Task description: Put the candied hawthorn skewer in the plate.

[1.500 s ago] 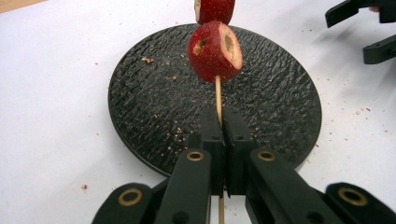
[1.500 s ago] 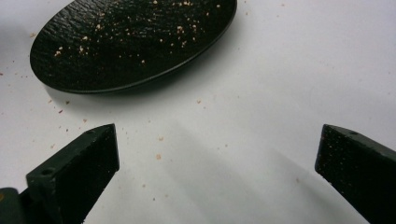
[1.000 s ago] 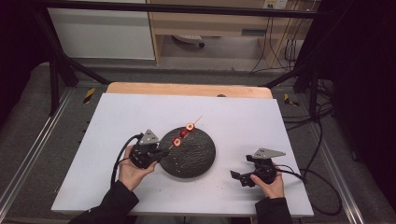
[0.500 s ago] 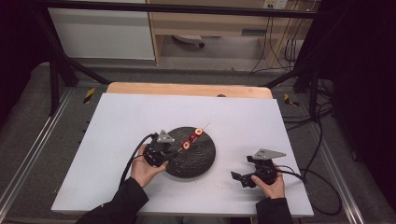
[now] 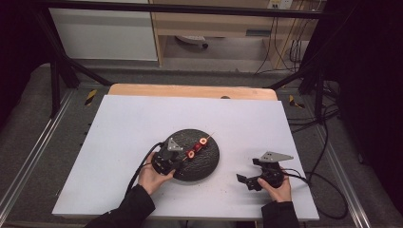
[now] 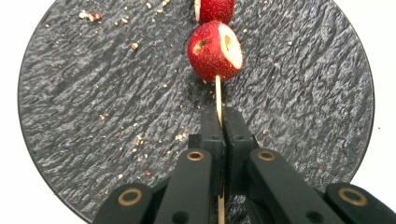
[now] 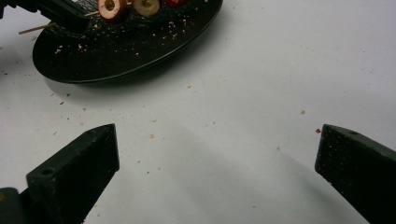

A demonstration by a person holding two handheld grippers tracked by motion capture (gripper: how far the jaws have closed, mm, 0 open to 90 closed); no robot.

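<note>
1. Left gripper (image 5: pixel 183 159) sits at the near-left rim of the plate (image 5: pixel 209 166), jaws pressed together on the skewer (image 6: pixel 218 100); the stick passes between the pads and sticks out behind them too.
2. Skewer long axis runs straight ahead from the left jaws, in line with them; in the high view that is a diagonal toward the table's far-right corner.
3. Fruit (image 6: pixel 215 51) is threaded just past the jaw tips, not touching them; a second piece sits right behind it, farther along the stick. A short bare stretch of stick lies between pads and first piece.
4. Plate lies near the table's middle, a bit toward the near edge; crumbs are scattered on it.
5. Right gripper (image 5: pixel 247 180) rests on the table near the near-right corner, jaws spread wide, nothing between them, well apart from the plate.
6. From the right gripper the plate and skewer lie ahead and to its left. Left hand is far nearer; any pull along the stick likely needs the right to come across.
</note>
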